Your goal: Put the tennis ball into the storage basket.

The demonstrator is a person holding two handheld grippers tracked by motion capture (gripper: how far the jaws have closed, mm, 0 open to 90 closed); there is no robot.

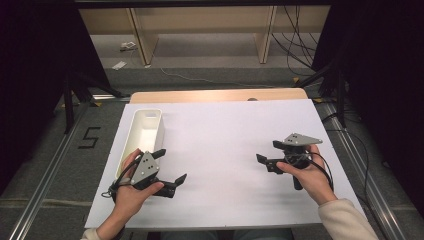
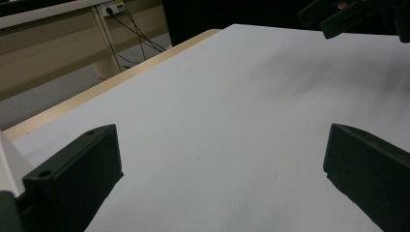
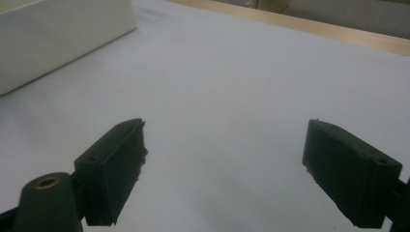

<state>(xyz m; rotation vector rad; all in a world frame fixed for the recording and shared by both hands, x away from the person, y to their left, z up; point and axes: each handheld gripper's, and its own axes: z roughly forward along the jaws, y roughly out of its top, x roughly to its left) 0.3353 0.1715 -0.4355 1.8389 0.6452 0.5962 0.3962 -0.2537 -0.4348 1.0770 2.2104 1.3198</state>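
2 hand-held grippers hover low over a desk (image 1: 225,95) that has a big white sheet (image 1: 220,150) spread on it. The left hand-held gripper (image 1: 170,167) sits near the front left part of the sheet, held in the person's left hand (image 1: 131,192). Its 2 black jaws are spread wide apart, and nothing is between them — in the left gripper view just bare white sheet shows in the gap. Just beside it, on its far left side, lies a long white bin (image 1: 141,136). The bin runs along the left edge of the sheet and looks empty inside. One jaw tip of the left hand-held gripper is very near the bin's near end, but I cannot tell if they touch. The right hand-held gripper (image 1: 269,155) is over the right part of the sheet, held in the person's right hand (image 1: 310,177), with a grey 3-cornered plate (image 1: 300,139) on top. Its 2 jaws are spread wide too — the right gripper view shows bare sheet between them, and a side of the white bin at the top left. The 2 hand-held grippers are well apart and point toward each other across the middle of the sheet.
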